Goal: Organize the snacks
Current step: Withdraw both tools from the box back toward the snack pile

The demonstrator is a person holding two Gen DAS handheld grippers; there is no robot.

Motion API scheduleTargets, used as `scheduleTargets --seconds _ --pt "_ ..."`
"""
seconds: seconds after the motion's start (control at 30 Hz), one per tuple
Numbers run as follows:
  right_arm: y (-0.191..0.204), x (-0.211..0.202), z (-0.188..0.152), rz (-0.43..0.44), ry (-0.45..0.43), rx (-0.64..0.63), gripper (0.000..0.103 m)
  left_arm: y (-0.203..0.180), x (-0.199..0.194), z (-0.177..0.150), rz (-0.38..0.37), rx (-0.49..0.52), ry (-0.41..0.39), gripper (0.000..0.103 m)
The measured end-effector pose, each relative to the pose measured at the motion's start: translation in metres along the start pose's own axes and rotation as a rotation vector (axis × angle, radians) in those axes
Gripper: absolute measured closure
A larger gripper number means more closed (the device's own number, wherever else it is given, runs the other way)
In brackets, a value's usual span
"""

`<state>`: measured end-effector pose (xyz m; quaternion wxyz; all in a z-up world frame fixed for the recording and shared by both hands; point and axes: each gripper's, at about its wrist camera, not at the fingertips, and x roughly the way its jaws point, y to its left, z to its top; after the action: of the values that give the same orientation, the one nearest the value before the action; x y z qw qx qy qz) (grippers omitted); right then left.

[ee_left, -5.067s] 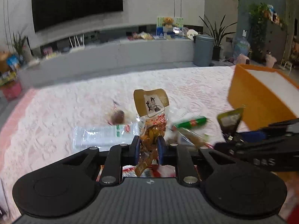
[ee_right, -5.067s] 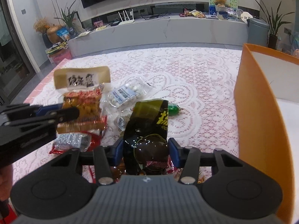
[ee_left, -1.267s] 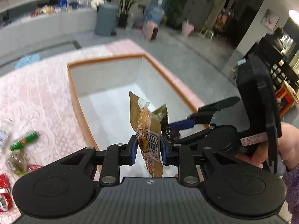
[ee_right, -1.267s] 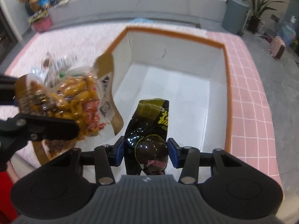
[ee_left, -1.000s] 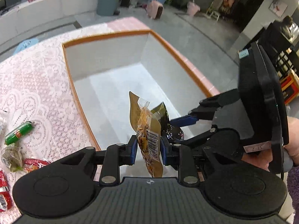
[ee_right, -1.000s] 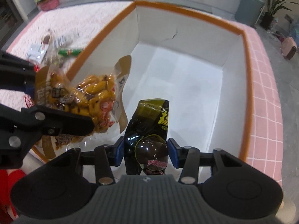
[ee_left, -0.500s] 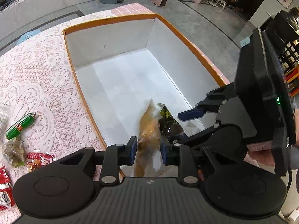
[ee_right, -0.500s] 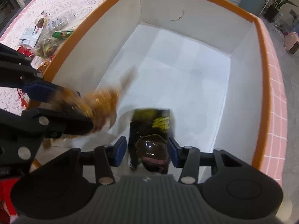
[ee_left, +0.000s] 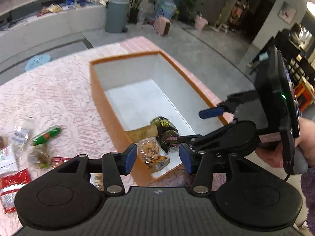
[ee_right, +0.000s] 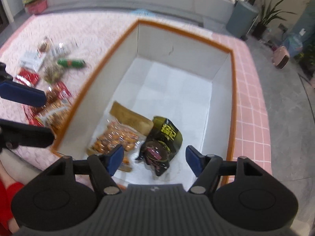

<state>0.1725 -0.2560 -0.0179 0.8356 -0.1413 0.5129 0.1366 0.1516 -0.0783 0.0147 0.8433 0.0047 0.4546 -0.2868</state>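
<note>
Both packets have dropped into the orange-rimmed white box point(ee_right: 233, 90) — clear peanut bag point(ee_right: 118, 137) beside dark green pouch point(ee_right: 165, 137). Left gripper point(ee_left: 156, 157) and right gripper point(ee_right: 154, 158) gape empty; remaining snacks point(ee_left: 46, 135), somewhat blurred, wait on the counter.

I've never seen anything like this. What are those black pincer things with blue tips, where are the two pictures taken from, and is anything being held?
They are hand-held grippers, one per hand, each carrying a camera that looks out between its two fingers. In its own picture the left gripper stands open and holds nothing; likewise the right gripper. Below them is an orange box with white insides, containing a clear bag of orange snacks and a dark packet, side by side. More snacks lie on the lace tablecloth, among them a green sausage stick.
</note>
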Motion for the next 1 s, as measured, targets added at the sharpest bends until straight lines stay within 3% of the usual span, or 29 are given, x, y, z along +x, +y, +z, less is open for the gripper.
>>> scheduleTargets --seconds 0.17,0.37,0.7,0.9,1.0 --pt "0.026 -0.032 -0.008 0.066 -0.114 0.055 0.035 0.01 -0.042 -0.011 0.031 -0.02 -0.061 0.045" --pt "0.076 -0.057 -0.014 0.188 -0.227 0.019 0.035 0.03 -0.072 -0.028 0.067 -0.012 -0.107 0.043" --pt "0.152 -0.029 -0.025 0.254 -0.299 -0.056 0.035 0.079 -0.07 -0.074 0.153 -0.042 -0.078 0.039" --pt "0.186 0.011 -0.028 0.174 -0.29 -0.144 0.034 0.108 -0.053 -0.099 0.151 -0.07 -0.056 0.038" --pt "0.192 0.028 -0.027 0.135 -0.262 -0.179 0.028 0.121 -0.042 -0.106 0.135 -0.097 -0.057 0.034"
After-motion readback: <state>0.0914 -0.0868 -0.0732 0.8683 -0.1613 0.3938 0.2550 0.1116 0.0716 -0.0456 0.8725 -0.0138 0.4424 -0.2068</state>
